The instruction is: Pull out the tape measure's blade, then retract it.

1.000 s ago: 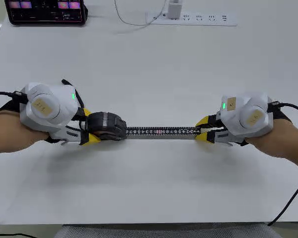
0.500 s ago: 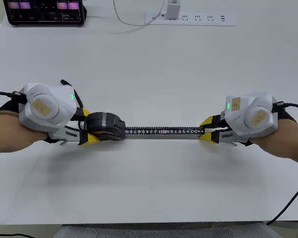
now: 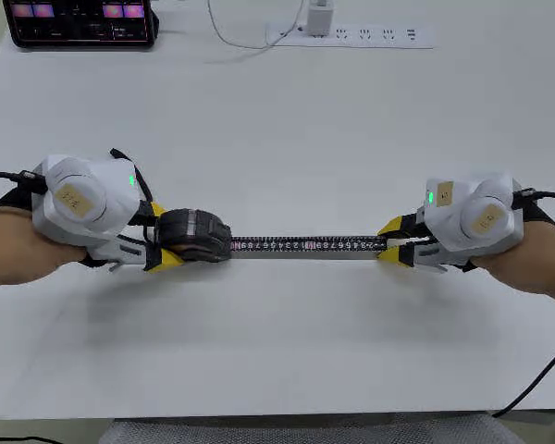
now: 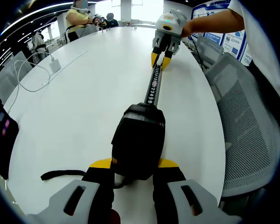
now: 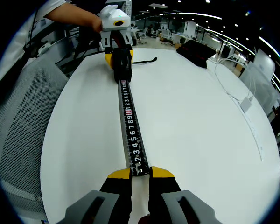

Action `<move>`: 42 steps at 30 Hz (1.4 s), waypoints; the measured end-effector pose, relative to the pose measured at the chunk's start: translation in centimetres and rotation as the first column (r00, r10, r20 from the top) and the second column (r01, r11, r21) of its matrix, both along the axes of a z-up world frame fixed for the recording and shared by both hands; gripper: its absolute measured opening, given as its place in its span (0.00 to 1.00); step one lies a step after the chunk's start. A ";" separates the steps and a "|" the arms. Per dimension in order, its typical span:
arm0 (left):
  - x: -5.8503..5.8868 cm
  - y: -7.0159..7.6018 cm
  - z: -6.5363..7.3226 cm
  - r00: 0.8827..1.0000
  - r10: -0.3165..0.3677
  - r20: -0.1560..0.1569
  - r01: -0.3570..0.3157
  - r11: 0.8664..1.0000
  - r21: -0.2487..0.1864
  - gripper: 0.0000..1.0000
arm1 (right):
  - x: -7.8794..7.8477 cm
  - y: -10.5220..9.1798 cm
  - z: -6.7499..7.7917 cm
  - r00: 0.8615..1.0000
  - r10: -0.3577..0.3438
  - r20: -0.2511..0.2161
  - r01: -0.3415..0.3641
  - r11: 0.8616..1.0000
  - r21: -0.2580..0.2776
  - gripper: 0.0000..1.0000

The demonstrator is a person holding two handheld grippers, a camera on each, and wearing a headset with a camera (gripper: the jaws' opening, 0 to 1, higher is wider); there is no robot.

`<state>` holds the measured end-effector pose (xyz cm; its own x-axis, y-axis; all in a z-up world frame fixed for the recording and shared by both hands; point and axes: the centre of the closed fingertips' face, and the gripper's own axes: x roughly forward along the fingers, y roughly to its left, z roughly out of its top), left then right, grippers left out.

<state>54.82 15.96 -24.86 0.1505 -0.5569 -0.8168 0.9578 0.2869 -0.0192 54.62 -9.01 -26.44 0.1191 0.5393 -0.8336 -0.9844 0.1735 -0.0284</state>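
A: Toward the near edge of the bench (image 3: 277, 139), left of middle, what's there?
B: Tape measure (image 3: 195, 235), black case, on its side. The left gripper (image 3: 166, 236) has its yellow-tipped jaws clamped on the case, one jaw on each flank.
A: Blade?
B: The blade (image 3: 305, 245) is pulled out and runs straight right, parallel to the near edge, numbers facing up. It sits low along the bench top; can't tell if it touches.
A: Right side?
B: The right gripper (image 3: 388, 242) has its jaws pinched closed on the blade's end. In the right gripper view the low numbers start right at the yellow tips. The two grippers point at each other, well apart, with the blade between them.
A: Hands?
B: The left hand (image 3: 14, 250) comes in from the left edge and the right hand (image 3: 536, 268) from the right edge. Each is wrapped round its gripper's white body. A green light is lit on each body.
A: Anything else on the bench?
B: Dark tablet (image 3: 81, 20) with a lit screen at the far left corner. White power strip (image 3: 351, 35) along the far edge, with a white charger (image 3: 320, 17) plugged in and a white cable (image 3: 250, 42) looping off it. A black strap (image 4: 60, 174) lies flat just beside the left gripper.
A: Off the bench?
B: Grey mesh chair (image 4: 252, 116) at the near edge.
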 end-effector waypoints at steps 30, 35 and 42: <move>-0.1 -0.1 0.0 1.000 -0.004 0.000 0.004 1.000 0.006 0.27 | -0.1 -2.9 0.0 1.000 -0.019 -0.001 0.019 0.999 -0.035 0.08; -0.1 -0.1 0.1 1.000 -0.004 0.000 0.004 1.000 0.004 0.27 | 0.0 -3.5 0.0 1.000 -0.021 -0.003 0.021 0.999 -0.045 0.08; -0.1 -0.1 0.1 1.000 -0.004 -0.001 0.004 1.000 0.004 0.27 | -0.1 -4.2 0.0 1.000 -0.017 -0.003 0.017 0.998 -0.059 0.08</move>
<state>54.68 15.82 -24.79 0.1476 -0.5543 -0.8191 0.9589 0.2831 -0.0188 54.53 -13.19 -26.48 0.1246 0.4868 -0.8646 -0.9814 0.1887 -0.0352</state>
